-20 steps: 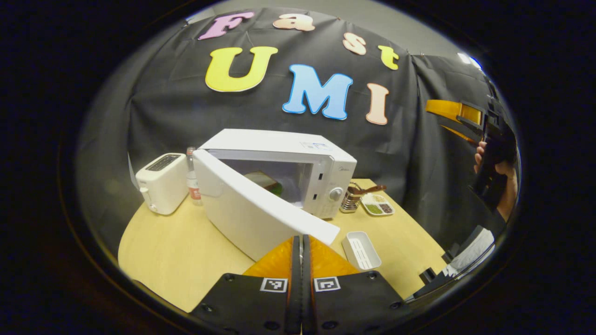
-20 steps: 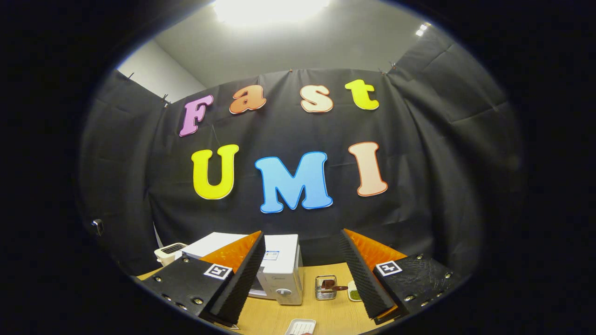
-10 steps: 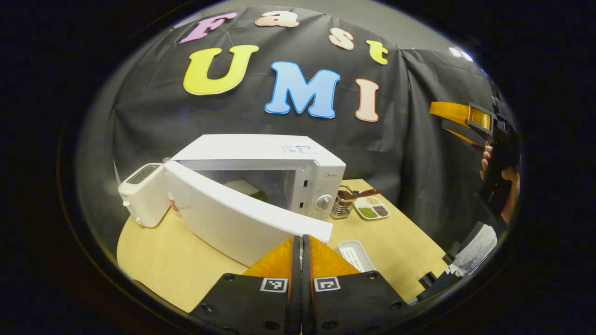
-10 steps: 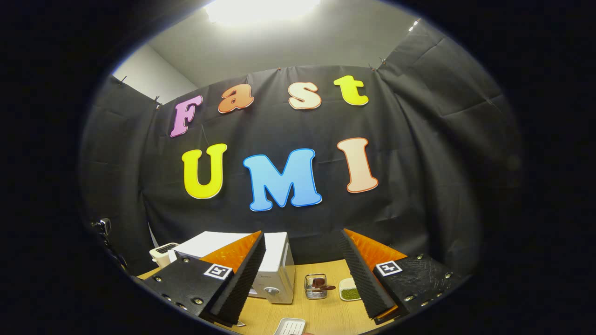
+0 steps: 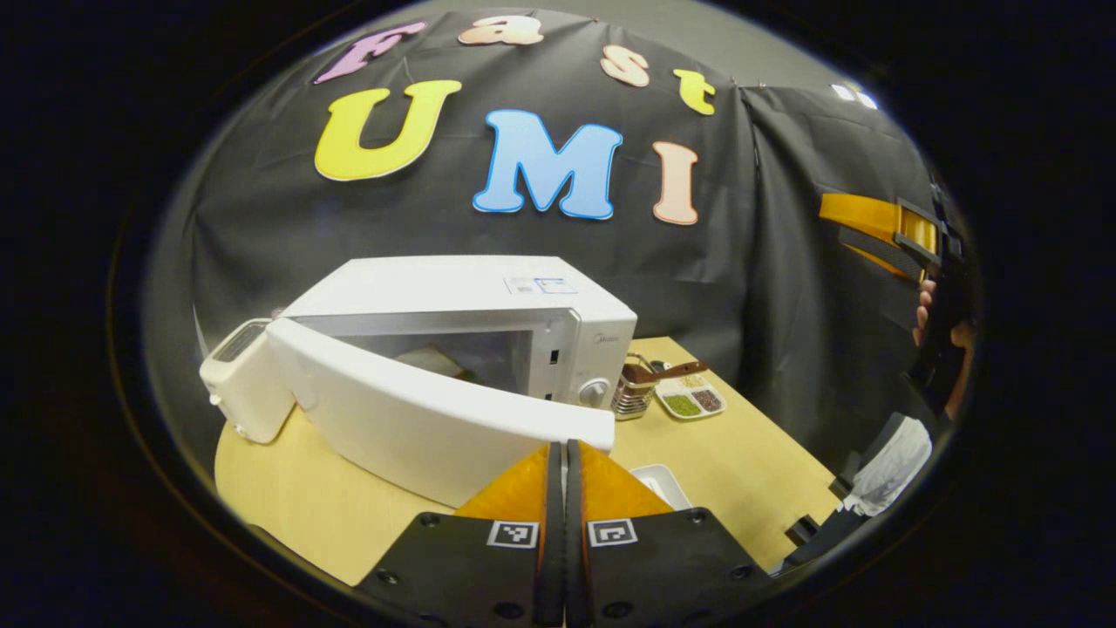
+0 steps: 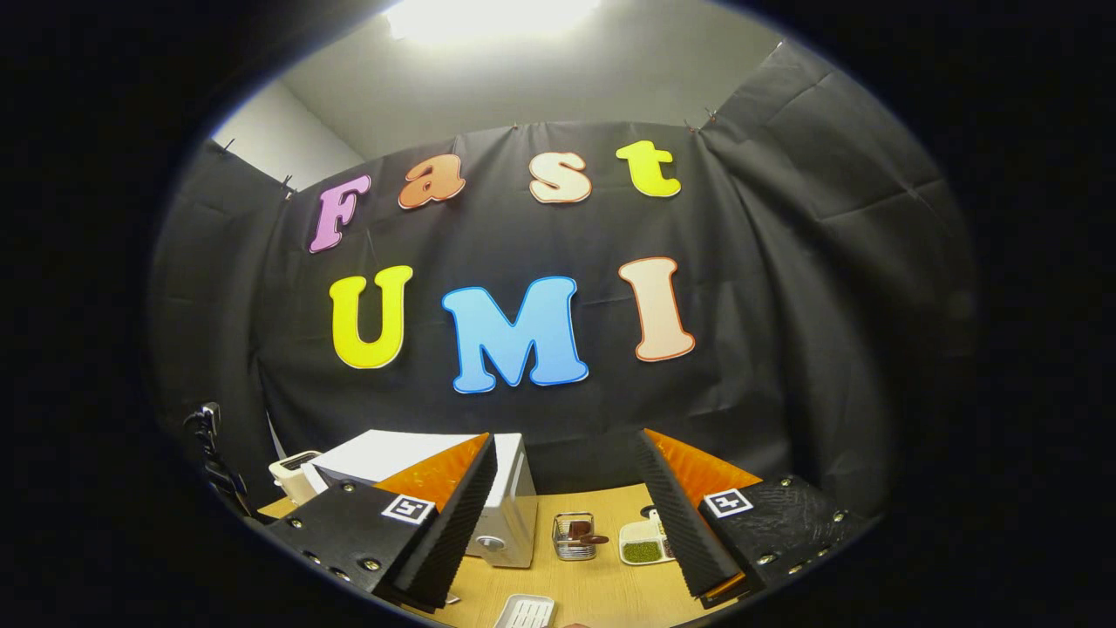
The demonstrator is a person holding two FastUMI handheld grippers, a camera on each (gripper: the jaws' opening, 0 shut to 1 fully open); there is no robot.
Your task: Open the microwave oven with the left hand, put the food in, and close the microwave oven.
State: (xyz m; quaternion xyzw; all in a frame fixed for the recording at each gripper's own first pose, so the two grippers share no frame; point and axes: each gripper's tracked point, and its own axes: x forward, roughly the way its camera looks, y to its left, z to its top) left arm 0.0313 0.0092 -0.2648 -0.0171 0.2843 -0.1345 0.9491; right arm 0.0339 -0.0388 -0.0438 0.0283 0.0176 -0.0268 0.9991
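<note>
Left gripper (image 5: 563, 453), fingers pressed together on nothing, sits just at 6 o'clock of the door (image 5: 436, 423) edge. Door half-open on microwave (image 5: 462, 296); food (image 5: 432, 359) inside. Right gripper (image 6: 567, 462) spread wide, empty, raised.

The microwave door (image 5: 418, 419) hides most of the food (image 5: 432, 359) inside (a pale slice, kind unclear) and the toaster's (image 5: 240, 384) right side.
</note>
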